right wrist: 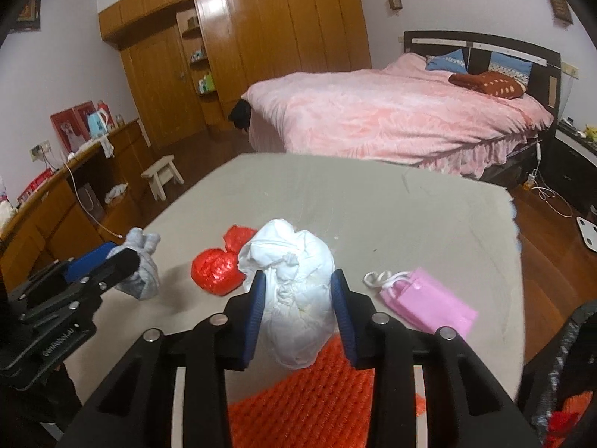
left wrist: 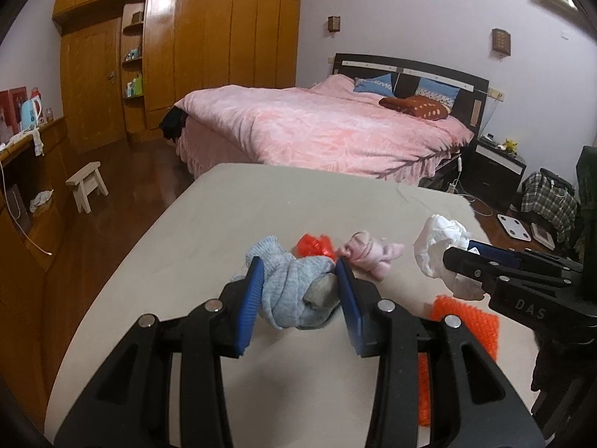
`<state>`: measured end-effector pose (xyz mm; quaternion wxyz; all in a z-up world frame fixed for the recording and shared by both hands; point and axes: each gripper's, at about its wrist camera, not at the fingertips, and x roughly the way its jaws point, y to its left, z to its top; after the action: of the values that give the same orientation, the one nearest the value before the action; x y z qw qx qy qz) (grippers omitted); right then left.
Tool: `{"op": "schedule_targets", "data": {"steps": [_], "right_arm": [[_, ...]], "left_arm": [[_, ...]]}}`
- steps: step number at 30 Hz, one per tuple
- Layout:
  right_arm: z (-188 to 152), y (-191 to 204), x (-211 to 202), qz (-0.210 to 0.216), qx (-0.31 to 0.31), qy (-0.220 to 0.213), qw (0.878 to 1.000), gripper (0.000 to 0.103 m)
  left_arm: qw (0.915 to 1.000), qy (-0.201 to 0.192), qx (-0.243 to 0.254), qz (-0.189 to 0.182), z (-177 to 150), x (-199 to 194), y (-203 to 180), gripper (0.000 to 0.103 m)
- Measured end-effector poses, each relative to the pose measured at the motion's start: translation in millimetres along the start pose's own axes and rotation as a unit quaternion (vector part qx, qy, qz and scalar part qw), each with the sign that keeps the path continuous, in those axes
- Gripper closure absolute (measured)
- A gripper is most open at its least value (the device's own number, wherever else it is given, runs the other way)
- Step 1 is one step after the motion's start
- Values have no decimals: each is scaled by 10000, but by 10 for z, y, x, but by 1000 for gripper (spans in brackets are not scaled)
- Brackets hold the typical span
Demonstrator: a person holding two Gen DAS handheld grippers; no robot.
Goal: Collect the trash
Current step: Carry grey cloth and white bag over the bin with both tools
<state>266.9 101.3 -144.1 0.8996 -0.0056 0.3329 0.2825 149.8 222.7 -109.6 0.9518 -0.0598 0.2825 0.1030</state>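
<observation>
Left gripper (left wrist: 298, 287) fingers clamp a grey sock (left wrist: 294, 291); right gripper (right wrist: 298, 306) fingers clamp a white wad (right wrist: 294, 291). Left on the surface (right wrist: 373, 201): red bag (right wrist: 216, 268) at ten o'clock, pink bag (right wrist: 429, 302) at three.

Two matching black hand-held grippers

The left gripper (left wrist: 302, 295) and right gripper (right wrist: 298, 306) have ribbed blue pads, silver round pivot pins, and white lettering on the body.

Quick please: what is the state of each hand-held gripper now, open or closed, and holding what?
Left hand-held gripper: closed on the grey sock bundle.
Right hand-held gripper: closed on the white crumpled wad.
</observation>
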Motion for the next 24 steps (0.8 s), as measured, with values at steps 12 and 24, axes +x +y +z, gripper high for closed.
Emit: {"op": "schedule_targets", "data": {"steps": [12,24], "right_arm": [[118,-218,-641,-118,136,-539,9984,67],[46,-634,-1300,-512,349,-903,9940,67]], "left_arm": [[9991,-236,161,-297,176,-228,-410,65],[9948,-368,467,-827,254,-408,-1037,65]]}}
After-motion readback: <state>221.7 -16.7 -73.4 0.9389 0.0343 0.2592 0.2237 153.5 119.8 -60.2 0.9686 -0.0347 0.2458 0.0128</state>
